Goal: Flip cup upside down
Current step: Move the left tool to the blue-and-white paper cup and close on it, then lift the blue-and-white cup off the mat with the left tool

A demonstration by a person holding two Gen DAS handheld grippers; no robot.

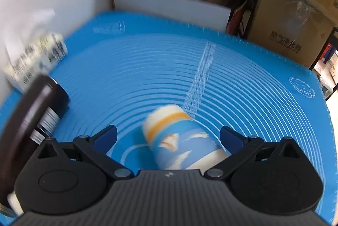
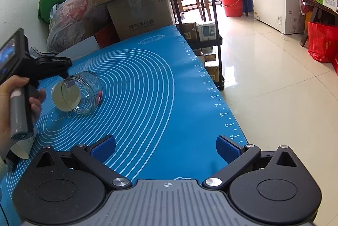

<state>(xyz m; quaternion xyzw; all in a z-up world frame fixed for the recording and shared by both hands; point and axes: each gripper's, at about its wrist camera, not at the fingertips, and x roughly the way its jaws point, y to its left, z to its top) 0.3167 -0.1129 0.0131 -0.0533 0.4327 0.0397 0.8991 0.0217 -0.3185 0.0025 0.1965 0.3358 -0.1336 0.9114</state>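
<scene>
Here, left gripper (image 1: 168, 137) spread wide around the paper cup (image 1: 179, 141), nothing gripped yet.
Blue pads (image 1: 105, 137) stood open either side of the cup, which lay tilted on the blue mat (image 1: 147, 69), narrow base pointing away, rim end toward the palm; right pad looked v. close to the wall, contact unclear. Risk, imo: thin paper could crush if squeezed hard, or roll off-line w/ an uneven close. Right gripper (image 2: 166, 150) also open, empty, well apart over bare mat. Glass jar (image 2: 78, 93) lay on its side near the left tool. Left view was motion-blurred; cup rim hidden under gripper body; dark object (image 1: 31, 112) at left edge unidentifiable.
</scene>
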